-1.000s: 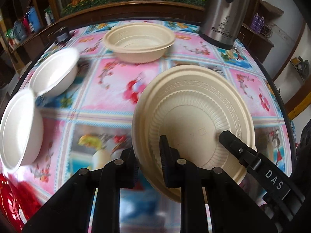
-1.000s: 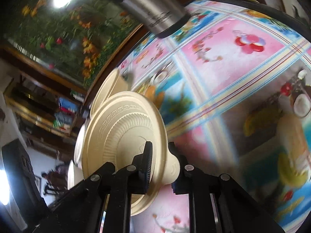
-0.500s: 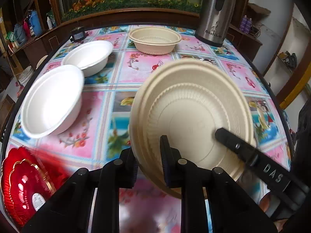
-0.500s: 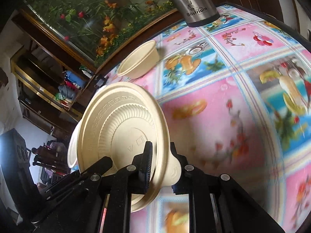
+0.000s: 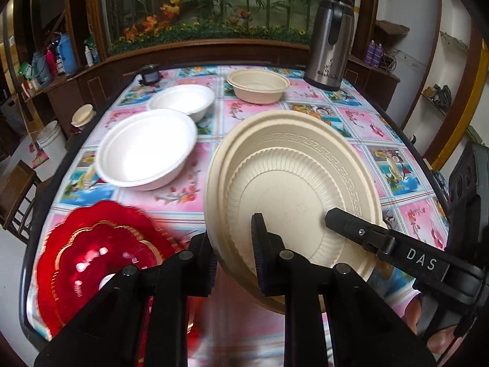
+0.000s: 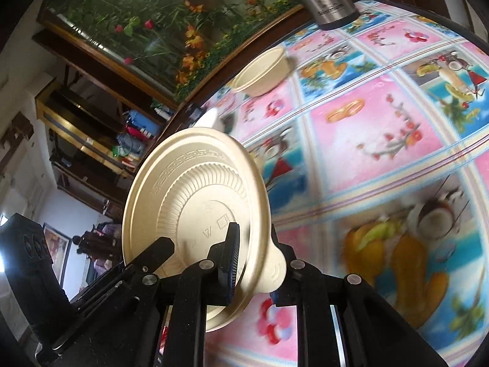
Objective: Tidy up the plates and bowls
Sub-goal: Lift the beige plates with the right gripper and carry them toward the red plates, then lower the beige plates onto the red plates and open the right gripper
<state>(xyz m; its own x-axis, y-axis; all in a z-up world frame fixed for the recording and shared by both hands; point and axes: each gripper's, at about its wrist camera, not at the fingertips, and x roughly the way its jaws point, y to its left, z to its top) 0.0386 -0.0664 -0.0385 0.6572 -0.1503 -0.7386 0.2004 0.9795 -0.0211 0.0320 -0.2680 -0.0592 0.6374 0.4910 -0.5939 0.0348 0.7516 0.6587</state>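
Note:
A beige ribbed plate point(image 5: 293, 183) hangs tilted above the flowered table, held by both grippers. My left gripper point(image 5: 233, 244) is shut on its near left rim. A finger point(image 5: 351, 223) of my right gripper lies across the plate's right side. In the right wrist view my right gripper point(image 6: 253, 253) is shut on the rim of the same beige plate point(image 6: 189, 202), and a finger point(image 6: 159, 247) of the left gripper shows at the left. Two white bowls point(image 5: 146, 153) point(image 5: 183, 101), a beige bowl point(image 5: 258, 85) and a stack of red scalloped plates point(image 5: 97, 257) rest on the table.
A steel thermos jug point(image 5: 331, 39) stands at the far right corner, and a small dark object point(image 5: 149, 75) at the far edge. The table's dark rim point(image 5: 406, 134) curves on the right. A white bucket point(image 5: 52, 143) sits on the floor to the left.
Both grippers have carried the beige plate back toward the near side and a little up. The bowls and jug now look farther off, and the red plates have come into view at the lower left.

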